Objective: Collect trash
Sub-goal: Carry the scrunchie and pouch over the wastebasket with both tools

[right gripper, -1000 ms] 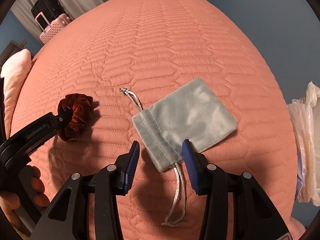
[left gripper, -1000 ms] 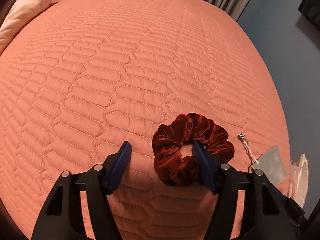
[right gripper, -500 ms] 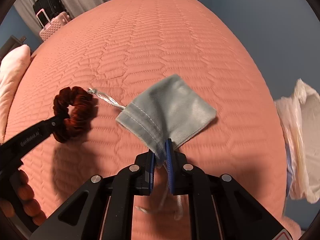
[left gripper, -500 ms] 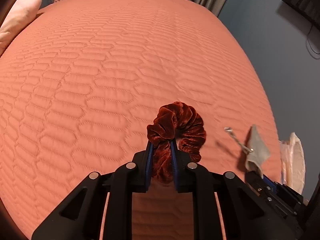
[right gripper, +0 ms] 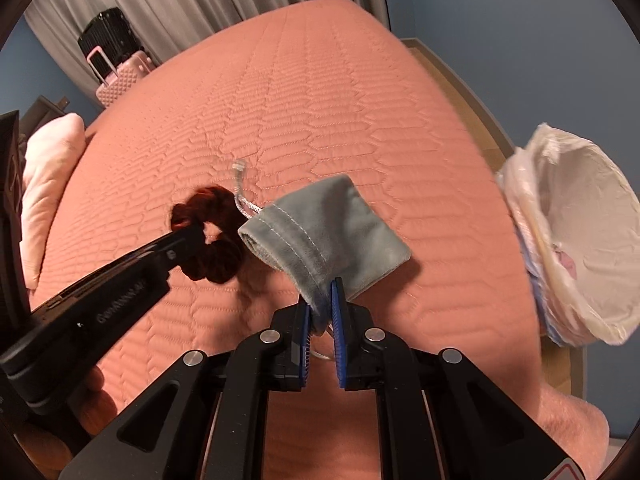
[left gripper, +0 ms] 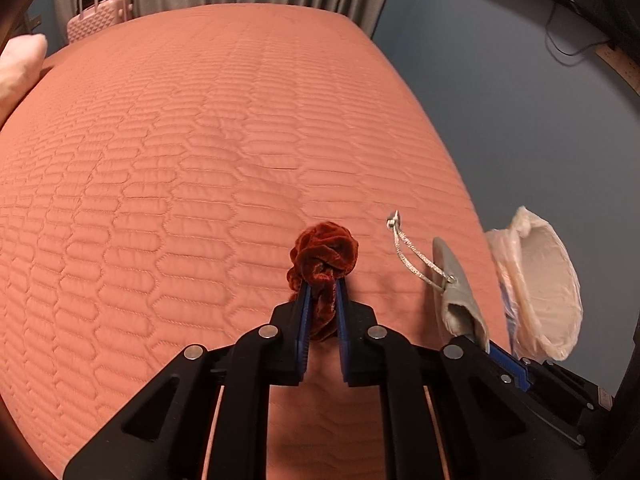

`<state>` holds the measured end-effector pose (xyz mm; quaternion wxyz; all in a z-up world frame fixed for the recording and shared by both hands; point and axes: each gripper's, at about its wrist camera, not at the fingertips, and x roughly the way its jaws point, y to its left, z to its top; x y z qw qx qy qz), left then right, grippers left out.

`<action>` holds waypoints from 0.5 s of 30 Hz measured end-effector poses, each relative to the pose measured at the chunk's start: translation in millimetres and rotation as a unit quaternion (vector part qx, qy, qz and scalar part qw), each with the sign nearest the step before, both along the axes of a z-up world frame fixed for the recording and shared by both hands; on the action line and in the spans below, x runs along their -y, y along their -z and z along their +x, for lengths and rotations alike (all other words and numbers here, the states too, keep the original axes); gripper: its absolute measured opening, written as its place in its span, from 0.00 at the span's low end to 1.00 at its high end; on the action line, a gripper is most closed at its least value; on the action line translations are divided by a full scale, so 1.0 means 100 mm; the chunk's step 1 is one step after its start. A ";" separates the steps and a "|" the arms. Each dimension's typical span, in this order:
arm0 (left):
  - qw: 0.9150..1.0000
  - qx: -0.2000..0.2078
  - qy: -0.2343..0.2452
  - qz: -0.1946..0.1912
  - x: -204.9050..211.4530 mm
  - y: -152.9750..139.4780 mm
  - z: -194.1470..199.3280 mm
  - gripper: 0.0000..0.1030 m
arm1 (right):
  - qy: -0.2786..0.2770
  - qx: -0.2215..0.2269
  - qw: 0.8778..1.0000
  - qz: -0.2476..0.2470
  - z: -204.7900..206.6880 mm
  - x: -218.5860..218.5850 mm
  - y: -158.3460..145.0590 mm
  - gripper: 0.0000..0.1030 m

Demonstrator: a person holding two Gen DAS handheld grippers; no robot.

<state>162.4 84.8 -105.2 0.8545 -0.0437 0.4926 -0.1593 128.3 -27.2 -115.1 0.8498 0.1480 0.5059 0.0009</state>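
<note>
The left gripper (left gripper: 321,286) is clenched on the scrunchie (left gripper: 326,249) and the right gripper (right gripper: 320,295) pinches a corner of the pouch (right gripper: 328,226), both lifted just above the bed (left gripper: 200,140). The lined bin (right gripper: 580,240) stands beside the bed's right edge; each item should be carried fully over its mouth before release, minding the pouch's dangling cord (left gripper: 412,254)

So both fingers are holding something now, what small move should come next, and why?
Probably carry both to the right, toward the lined bin beside the bed. The left gripper pinches the scrunchie, the right gripper pinches the grey pouch, and both hang clear of the bedspread.
</note>
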 end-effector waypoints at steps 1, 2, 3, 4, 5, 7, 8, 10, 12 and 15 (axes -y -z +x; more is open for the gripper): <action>1.000 0.002 0.004 0.000 0.00 -0.02 0.00 0.11 | 0.002 0.004 1.000 0.001 -0.06 0.04 -0.04 0.09; 1.000 0.004 0.007 0.000 0.03 -0.05 -0.04 0.10 | 0.005 0.008 1.000 0.003 -0.11 0.08 -0.07 0.09; 1.000 0.008 0.015 -0.001 0.09 -0.08 -0.08 0.10 | 0.008 0.012 1.000 0.004 -0.16 0.12 -0.10 0.09; 1.000 0.010 0.019 0.000 0.15 -0.11 -0.12 0.10 | 0.011 0.015 1.000 0.005 -0.21 0.17 -0.14 0.09; 1.000 0.013 0.023 0.000 0.20 -0.13 -0.15 0.10 | 0.014 0.020 1.000 0.007 -0.27 0.22 -0.17 0.09; 0.999 0.019 0.033 -0.001 0.31 -0.18 -0.22 0.10 | 0.021 0.028 0.999 0.009 -0.37 0.31 -0.23 0.09; 0.999 0.022 0.038 -0.001 0.35 -0.20 -0.25 0.10 | 0.023 0.031 0.999 0.010 -0.40 0.35 -0.26 0.09; 0.998 0.027 0.048 -0.001 0.48 -0.25 -0.31 0.10 | 0.031 0.038 0.999 0.013 -0.49 0.45 -0.32 0.09; 0.998 0.034 0.060 -0.002 0.58 -0.31 -0.36 0.09 | 0.038 0.045 0.998 0.013 -0.56 0.52 -0.37 0.09; 0.996 0.043 0.076 -0.002 0.72 -0.38 -0.45 0.09 | 0.050 0.055 0.997 0.016 -0.64 0.65 -0.44 0.09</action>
